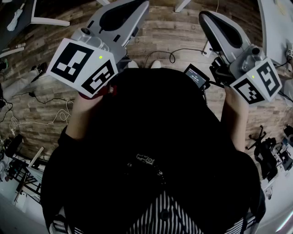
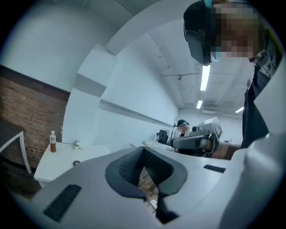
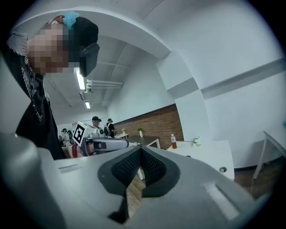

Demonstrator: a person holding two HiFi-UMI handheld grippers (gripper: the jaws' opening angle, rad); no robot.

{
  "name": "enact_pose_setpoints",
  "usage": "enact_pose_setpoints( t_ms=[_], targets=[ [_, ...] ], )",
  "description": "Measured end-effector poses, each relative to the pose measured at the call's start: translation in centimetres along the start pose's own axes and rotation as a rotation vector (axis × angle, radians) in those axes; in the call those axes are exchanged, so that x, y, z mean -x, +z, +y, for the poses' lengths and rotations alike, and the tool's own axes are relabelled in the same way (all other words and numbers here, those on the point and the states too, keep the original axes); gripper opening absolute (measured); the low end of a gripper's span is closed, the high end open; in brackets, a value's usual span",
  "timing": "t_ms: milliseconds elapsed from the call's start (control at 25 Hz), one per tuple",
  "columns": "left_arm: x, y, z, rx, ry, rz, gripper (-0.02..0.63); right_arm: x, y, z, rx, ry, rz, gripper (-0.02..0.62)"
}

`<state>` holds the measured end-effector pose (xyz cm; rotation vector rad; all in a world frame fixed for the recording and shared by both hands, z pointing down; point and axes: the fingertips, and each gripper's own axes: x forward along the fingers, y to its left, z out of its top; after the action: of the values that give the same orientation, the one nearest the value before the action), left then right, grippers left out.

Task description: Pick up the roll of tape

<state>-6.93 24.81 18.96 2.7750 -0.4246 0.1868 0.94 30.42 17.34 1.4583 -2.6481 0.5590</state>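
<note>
No roll of tape shows for certain. A small dark ring (image 2: 77,163) lies on a white table (image 2: 62,154); the same ring (image 3: 222,169) appears in the right gripper view, too small to identify. In the head view my left gripper (image 1: 138,6) is held up at the upper left and my right gripper (image 1: 204,16) at the upper right, in front of a person's black shirt. Both are shut with nothing between the pads. The left gripper view looks over its closed jaws at the right gripper (image 2: 196,141). The right gripper view shows the left gripper (image 3: 103,144) the same way.
A brown bottle (image 2: 52,142) stands on the white table (image 3: 205,154) by a brick wall. Cables and a small screen device (image 1: 197,76) lie over the wooden floor (image 1: 160,36). Tools clutter the floor at the right (image 1: 270,153). People stand far off (image 3: 96,124).
</note>
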Motion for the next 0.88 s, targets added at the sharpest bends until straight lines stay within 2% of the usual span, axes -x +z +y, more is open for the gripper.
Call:
enact_pose_setpoints(
  t_ms=[120, 240, 400, 880],
  targets=[
    [-2.1, 0.0, -0.3, -0.052, -0.033, 0.043, 0.003, -0.2, -0.5, -0.3, -0.002, 0.018, -0.002, -0.005],
    [-3.1, 0.8, -0.8, -0.039, -0.021, 0.022, 0.005, -0.1, -0.8, -0.2, 0.000, 0.026, -0.022, -0.005],
    [-3.6, -0.6, -1.2, -0.011, -0.021, 0.026, 0.003, 0.3, -1.4, -0.3, -0.011, 0.061, -0.032, -0.003],
    [-4.7, -2.6, -3.1, -0.052, -0.065, 0.090, 0.005, 1.1, -3.1, -0.6, -0.065, 0.150, -0.055, -0.003]
  ],
)
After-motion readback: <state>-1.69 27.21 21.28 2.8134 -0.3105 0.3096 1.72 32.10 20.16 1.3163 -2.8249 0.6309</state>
